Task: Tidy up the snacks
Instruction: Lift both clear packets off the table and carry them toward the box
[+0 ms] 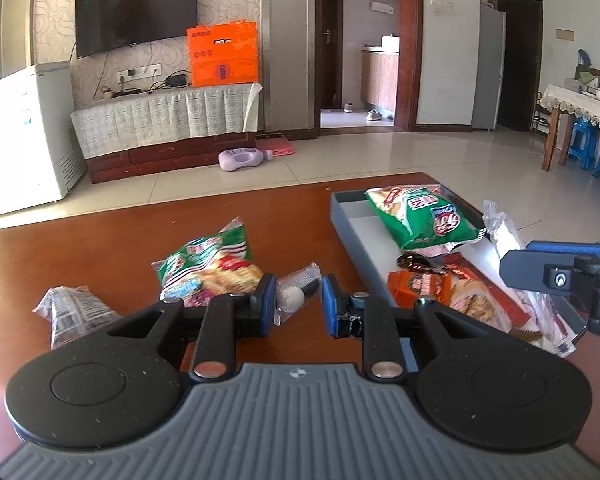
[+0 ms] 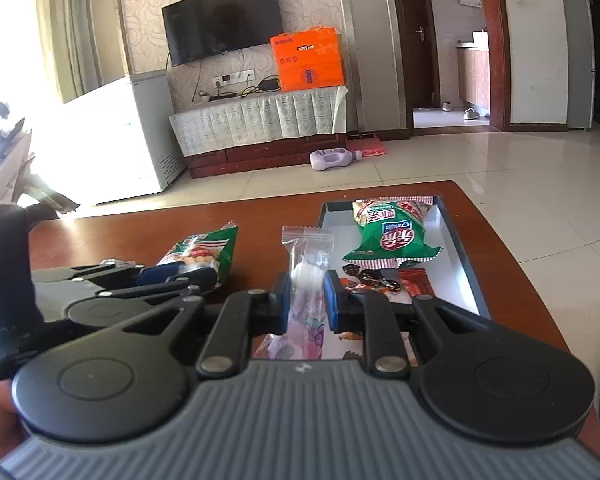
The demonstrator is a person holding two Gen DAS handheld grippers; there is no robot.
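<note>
My left gripper [image 1: 299, 304] is shut on a small clear packet [image 1: 296, 296] with a white ball inside, held just above the brown table. To its right lies a grey tray [image 1: 352, 216] holding a green snack bag [image 1: 424, 216], a dark candy [image 1: 416, 262] and orange-red packets [image 1: 420, 284]. My right gripper [image 2: 307, 304] is shut on a long clear packet [image 2: 306, 276] with white and pink contents, near the tray [image 2: 460, 256]. Another green bag [image 1: 208, 264] and a printed clear packet [image 1: 72, 308] lie on the table to the left. The left gripper [image 2: 176, 276] appears at the left of the right wrist view.
The brown table [image 1: 100, 240] ends just beyond the tray, with tiled floor behind. A purple bottle [image 1: 244, 158] lies on the floor before a covered TV stand [image 1: 160, 120]. A white freezer [image 1: 24, 136] stands at the left and blue stools [image 1: 584, 144] at the right.
</note>
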